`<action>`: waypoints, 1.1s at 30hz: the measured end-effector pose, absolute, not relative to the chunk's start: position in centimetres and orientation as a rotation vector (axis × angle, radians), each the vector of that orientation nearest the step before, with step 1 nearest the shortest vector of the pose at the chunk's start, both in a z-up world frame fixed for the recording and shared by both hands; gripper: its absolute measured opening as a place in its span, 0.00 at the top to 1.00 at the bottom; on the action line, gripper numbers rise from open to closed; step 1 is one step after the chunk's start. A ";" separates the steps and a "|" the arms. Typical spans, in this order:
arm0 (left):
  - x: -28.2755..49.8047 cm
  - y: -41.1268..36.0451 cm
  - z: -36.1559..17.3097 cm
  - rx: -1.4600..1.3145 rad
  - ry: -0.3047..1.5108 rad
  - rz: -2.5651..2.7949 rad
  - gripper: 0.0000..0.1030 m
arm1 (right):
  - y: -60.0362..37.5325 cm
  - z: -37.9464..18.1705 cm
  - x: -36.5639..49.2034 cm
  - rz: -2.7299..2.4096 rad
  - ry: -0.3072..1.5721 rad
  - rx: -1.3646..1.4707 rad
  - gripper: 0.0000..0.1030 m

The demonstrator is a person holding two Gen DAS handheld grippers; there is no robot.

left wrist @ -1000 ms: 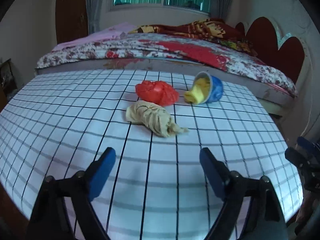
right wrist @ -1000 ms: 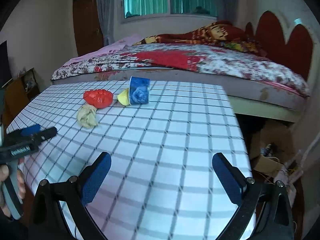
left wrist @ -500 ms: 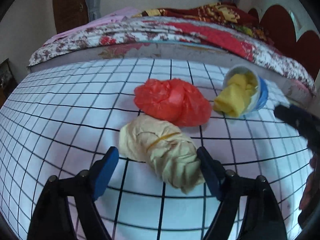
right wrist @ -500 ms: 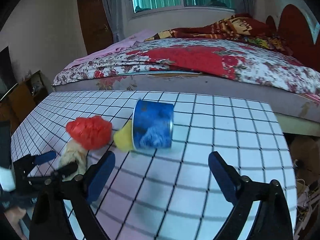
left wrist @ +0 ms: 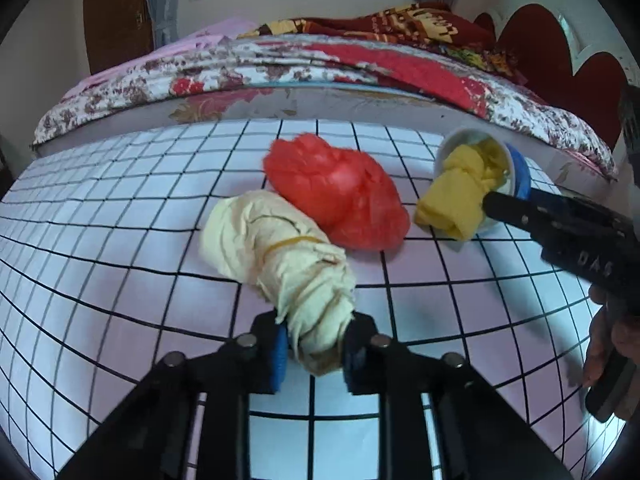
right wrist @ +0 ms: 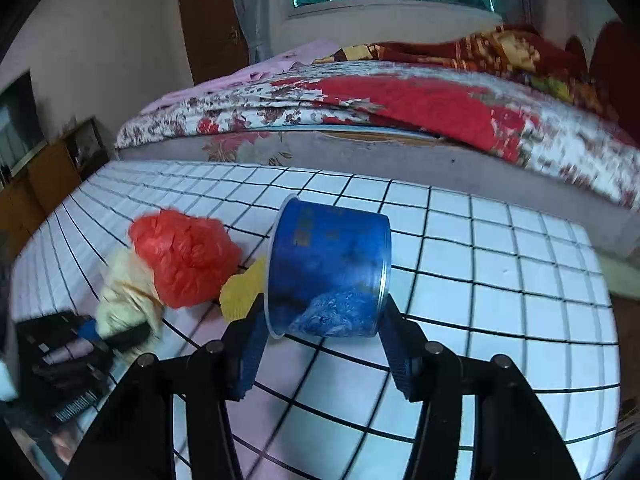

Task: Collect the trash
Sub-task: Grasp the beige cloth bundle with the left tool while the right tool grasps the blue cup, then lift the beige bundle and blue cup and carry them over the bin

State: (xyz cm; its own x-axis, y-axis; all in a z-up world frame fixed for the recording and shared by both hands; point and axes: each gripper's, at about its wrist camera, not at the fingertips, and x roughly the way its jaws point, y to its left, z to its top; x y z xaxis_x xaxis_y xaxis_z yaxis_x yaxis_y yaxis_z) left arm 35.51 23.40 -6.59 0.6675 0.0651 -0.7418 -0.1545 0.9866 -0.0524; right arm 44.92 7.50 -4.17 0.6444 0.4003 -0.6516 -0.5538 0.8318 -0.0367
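Observation:
A cream crumpled bag point(left wrist: 276, 248) bound with a rubber band lies on the checked table point(left wrist: 120, 280). My left gripper point(left wrist: 314, 354) is shut on its near end. A red plastic bag point(left wrist: 340, 196) lies just behind it. A blue cup point(right wrist: 330, 268) lies on its side with a yellow wad point(left wrist: 460, 196) sticking out of its mouth. My right gripper point(right wrist: 320, 352) has its fingers on both sides of the cup, closed against it. The red bag point(right wrist: 184, 260) and cream bag point(right wrist: 128, 296) show left of the cup in the right wrist view.
A bed point(left wrist: 360, 68) with a floral and red quilt runs along the table's far edge. A red headboard point(left wrist: 560, 52) stands at the right. A wooden cabinet point(right wrist: 44, 176) stands left of the table. The table's right edge point(right wrist: 600, 280) drops to the floor.
Both grippers have moved in and closed: the left on the near end of the cream bag, the right around the blue cup.

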 end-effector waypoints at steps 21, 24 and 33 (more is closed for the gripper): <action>31.2 21.7 -3.4 -0.098 0.761 0.107 0.81 | 4.2 -0.5 39.1 0.399 0.516 -0.486 0.47; 30.5 21.4 -3.0 -0.105 0.758 0.105 0.81 | 3.2 0.1 38.2 0.398 0.530 -0.441 0.47; 27.2 19.6 -0.5 -0.082 0.735 0.093 0.81 | 1.3 1.9 33.5 0.400 0.531 -0.396 0.47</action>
State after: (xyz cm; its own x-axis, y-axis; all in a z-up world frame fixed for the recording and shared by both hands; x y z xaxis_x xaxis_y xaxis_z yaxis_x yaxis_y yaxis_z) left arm 27.24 19.60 -0.50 0.7380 0.0553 -0.6725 -0.1131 0.9927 -0.0425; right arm 33.54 1.33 1.87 0.7898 0.2617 -0.5548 -0.4617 0.8491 -0.2567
